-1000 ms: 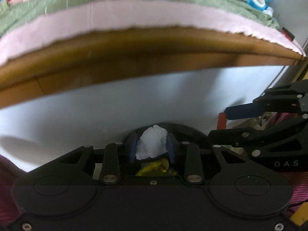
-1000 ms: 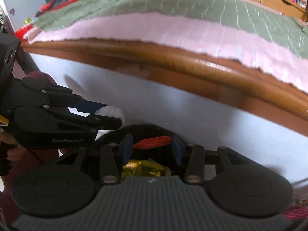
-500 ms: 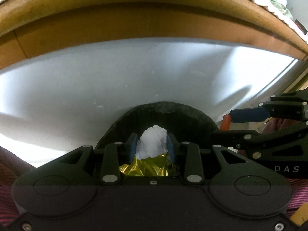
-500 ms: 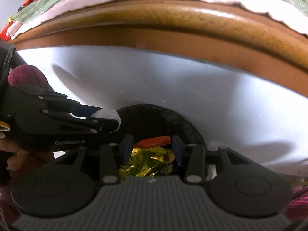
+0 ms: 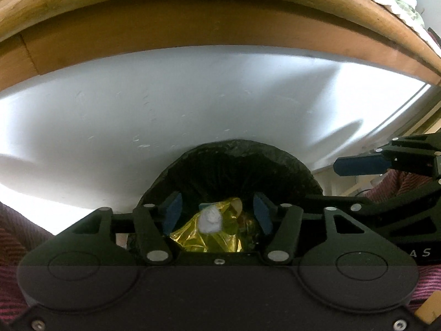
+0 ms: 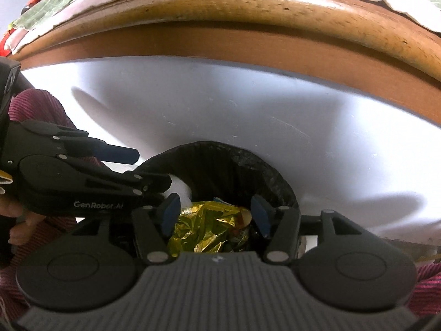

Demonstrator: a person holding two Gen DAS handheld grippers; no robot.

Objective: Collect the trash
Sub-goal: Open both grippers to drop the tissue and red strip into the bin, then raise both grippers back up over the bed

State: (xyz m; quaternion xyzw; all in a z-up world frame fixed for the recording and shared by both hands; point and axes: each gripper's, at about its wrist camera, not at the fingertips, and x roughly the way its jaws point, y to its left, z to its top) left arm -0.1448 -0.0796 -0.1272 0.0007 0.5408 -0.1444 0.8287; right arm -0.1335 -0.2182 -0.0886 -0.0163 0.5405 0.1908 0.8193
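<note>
My left gripper [image 5: 216, 211] and right gripper [image 6: 213, 211] have just spread their jaws; both stand open with nothing pinched. The white tissue wad [image 5: 210, 220] lies loose on the gold foil wrapper [image 6: 201, 231] inside the black-lined bin [image 5: 239, 165]. I cannot find the orange piece the right jaws let go, so it may have bounced off the rim. The two grippers sit close side by side; swinging either sideways risks a knock. The wooden bed frame [image 6: 248, 13] overhangs ahead, so my room lies upward and back.
</note>
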